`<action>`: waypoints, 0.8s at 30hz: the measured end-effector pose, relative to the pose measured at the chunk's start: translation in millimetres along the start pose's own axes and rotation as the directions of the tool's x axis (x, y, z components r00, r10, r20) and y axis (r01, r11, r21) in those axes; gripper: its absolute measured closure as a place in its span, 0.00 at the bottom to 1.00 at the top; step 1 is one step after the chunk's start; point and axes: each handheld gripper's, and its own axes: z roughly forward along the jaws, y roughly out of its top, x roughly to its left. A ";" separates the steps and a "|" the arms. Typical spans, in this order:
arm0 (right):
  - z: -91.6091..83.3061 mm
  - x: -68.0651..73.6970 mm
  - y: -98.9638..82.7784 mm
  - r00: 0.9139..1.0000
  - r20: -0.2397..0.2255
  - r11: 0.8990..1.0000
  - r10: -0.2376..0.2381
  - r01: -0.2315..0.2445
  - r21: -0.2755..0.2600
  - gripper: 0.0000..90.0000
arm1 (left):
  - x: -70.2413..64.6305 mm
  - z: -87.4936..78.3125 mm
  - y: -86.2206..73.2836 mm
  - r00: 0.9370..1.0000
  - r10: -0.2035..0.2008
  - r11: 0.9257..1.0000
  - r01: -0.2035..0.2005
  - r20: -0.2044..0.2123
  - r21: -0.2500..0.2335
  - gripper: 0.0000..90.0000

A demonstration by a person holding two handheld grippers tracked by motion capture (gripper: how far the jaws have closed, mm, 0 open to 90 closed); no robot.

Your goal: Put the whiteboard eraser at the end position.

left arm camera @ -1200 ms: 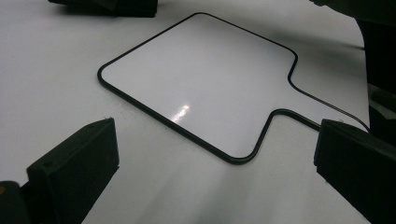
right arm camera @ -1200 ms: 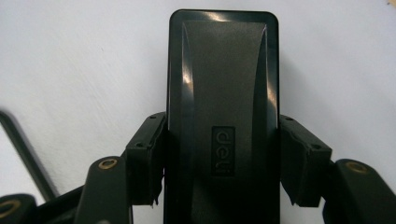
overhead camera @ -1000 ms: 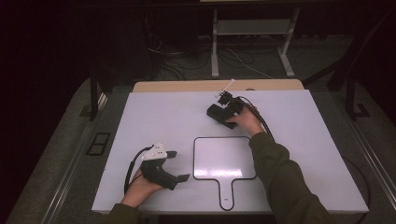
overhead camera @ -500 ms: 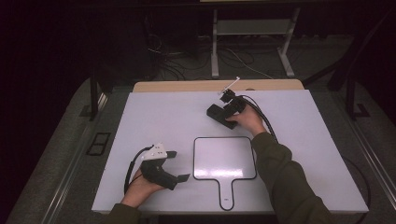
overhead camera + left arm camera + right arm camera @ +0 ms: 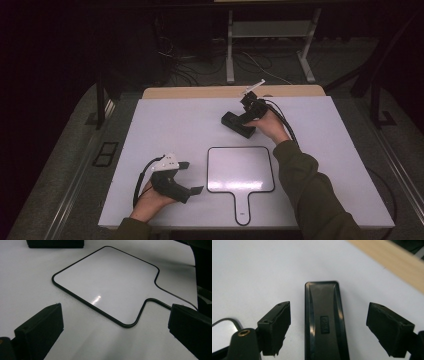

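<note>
— Tongs first: how do they stand?

— The right gripper [image 5: 328, 327] has its jaws spread wide, one on each side of a black eraser [image 5: 325, 322] without touching it. The left gripper [image 5: 112, 330] is spread too, grasping nothing, its jaws framing the handle end of the whiteboard paddle [image 5: 107, 282].

— What does the eraser look like?

— A long, glossy black block with rounded corners, a raised rim and a small embossed mark at its middle, too blurred to read. From above it lies flat on the far part of the white table [image 5: 165, 125], just under the right hand [image 5: 267, 125].

— And the paddle?

— White, shiny, edged in a thin black line, squarish with a short handle pointing at the person. It lies flat near the table's front, between the two forearms, well apart from the eraser. The left hand [image 5: 152, 197] rests just beside it.
</note>
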 end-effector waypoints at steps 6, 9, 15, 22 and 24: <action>-10.6 5.0 -2.0 1.000 -0.009 1.000 -0.002 0.002 -0.022 0.17 | 0.6 0.5 0.4 1.000 -0.009 1.000 0.009 -0.003 -0.004 0.00; -14.4 5.9 -5.5 1.000 -0.003 0.999 0.004 -0.004 -0.048 0.17 | 1.0 1.1 0.4 1.000 -0.012 1.000 0.012 -0.007 -0.006 0.00; -20.8 10.1 -14.4 0.999 -0.041 0.997 0.009 -0.012 -0.072 0.14 | 0.9 0.6 -0.3 1.000 -0.007 1.000 0.007 -0.005 0.001 0.00; -30.3 17.0 -26.0 0.998 -0.064 0.994 0.023 -0.030 -0.109 0.14 | -0.7 1.0 -0.8 1.000 -0.003 1.000 0.003 0.002 0.006 0.00; -32.6 19.6 -29.4 0.997 -0.073 0.992 0.027 -0.035 -0.118 0.14 | -0.9 1.1 -1.0 1.000 -0.003 1.000 0.003 0.004 0.005 0.00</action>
